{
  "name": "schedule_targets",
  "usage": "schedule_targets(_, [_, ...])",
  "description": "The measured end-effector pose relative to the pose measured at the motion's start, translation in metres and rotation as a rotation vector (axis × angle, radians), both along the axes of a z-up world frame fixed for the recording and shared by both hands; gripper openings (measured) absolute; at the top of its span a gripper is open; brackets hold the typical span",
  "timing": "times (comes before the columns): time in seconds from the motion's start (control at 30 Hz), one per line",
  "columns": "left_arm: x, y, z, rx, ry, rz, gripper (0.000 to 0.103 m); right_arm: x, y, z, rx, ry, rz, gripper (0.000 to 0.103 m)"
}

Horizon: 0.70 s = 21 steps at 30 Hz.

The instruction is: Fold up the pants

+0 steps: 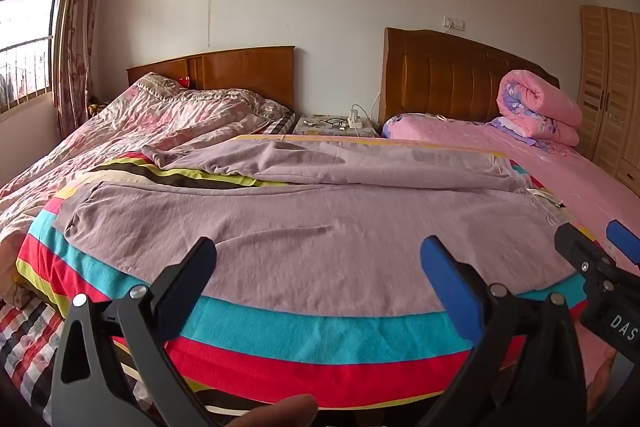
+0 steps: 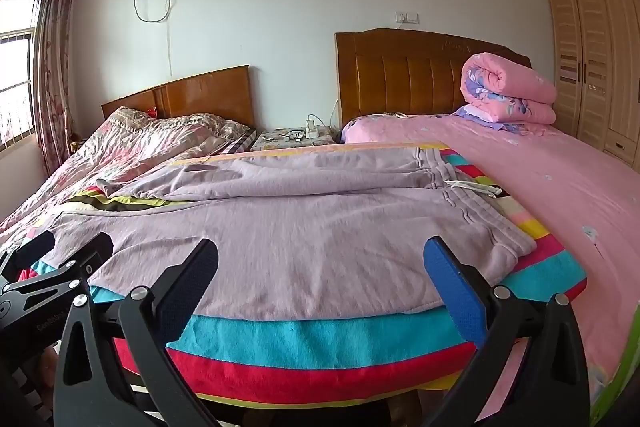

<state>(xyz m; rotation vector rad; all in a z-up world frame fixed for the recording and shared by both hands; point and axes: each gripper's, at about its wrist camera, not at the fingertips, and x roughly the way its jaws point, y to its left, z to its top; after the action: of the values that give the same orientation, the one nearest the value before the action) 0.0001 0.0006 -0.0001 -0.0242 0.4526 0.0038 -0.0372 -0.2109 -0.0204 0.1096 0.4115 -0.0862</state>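
Since the pants [image 1: 304, 227] lay spread flat on the striped blanket [image 1: 304, 331], legs apart and waistband to the right, I held my left gripper [image 1: 316, 259] and right gripper [image 2: 320, 259] wide and empty at the near leg's edge, ready to pinch it.

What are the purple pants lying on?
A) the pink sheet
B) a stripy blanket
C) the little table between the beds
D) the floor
B: the purple pants lie spread flat on a stripy blanket, whose blue, red and yellow bands show all round them; the pink sheet is off to the right.
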Motion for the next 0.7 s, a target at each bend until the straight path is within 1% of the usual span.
schedule_targets(0.13, [0.0000,0.0000,0.0000,0.000,0.000,0.000,0.102,0.0013,-0.0028,-0.0036,0.006,0.007,0.004,0.099])
schedule_targets(0.7, [0.0003,-0.0002,0.0000,0.002,0.002,0.000,0.102,0.0019,-0.0028,-0.0029,0.011,0.014,0.004,0.099])
